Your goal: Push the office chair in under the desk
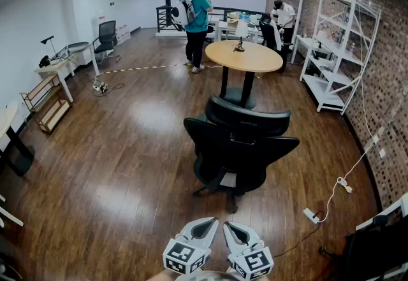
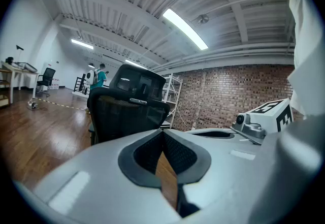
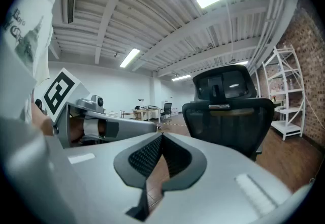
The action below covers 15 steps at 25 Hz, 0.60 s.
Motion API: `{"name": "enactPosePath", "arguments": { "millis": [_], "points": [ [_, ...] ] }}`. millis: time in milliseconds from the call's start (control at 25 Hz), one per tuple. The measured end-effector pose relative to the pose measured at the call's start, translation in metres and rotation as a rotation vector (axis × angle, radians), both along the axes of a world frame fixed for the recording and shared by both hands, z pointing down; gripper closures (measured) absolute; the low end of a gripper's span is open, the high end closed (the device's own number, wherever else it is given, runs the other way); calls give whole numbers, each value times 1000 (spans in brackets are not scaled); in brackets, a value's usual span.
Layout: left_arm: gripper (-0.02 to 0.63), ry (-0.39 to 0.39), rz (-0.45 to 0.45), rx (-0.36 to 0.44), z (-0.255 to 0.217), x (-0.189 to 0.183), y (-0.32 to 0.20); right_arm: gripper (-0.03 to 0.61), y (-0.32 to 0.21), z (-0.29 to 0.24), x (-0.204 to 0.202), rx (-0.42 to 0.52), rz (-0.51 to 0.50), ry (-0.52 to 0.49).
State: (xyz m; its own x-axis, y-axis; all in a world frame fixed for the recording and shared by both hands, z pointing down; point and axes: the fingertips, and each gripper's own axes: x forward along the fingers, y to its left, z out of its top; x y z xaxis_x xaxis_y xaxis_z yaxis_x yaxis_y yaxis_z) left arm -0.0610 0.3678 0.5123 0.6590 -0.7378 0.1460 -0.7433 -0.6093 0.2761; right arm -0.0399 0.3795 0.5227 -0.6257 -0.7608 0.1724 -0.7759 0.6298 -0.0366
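A black mesh office chair [image 1: 239, 146] stands on the wood floor with its back toward me, in front of a round wooden desk [image 1: 244, 56] on a black pedestal. Both grippers are low at the bottom of the head view, well short of the chair. My left gripper [image 1: 207, 225] is shut with nothing held, and my right gripper [image 1: 233, 229] is shut and empty beside it. The chair's back [image 2: 127, 111] fills the middle of the left gripper view. It also rises ahead, the chair's back [image 3: 231, 116], in the right gripper view.
White shelving [image 1: 338, 57] lines the brick wall at the right. A power strip and cable [image 1: 312, 215] lie on the floor right of the chair. A small desk with low shelves [image 1: 54, 82] is at the left. Two people [image 1: 197, 18] stand far back.
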Motion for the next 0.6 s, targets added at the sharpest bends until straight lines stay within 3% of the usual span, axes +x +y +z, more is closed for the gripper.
{"name": "enactPosePath", "arguments": {
  "millis": [600],
  "points": [
    [598,15,67,13,-6,-10,-32,578,-29,-12,-5,25,95,33]
  ]
}}
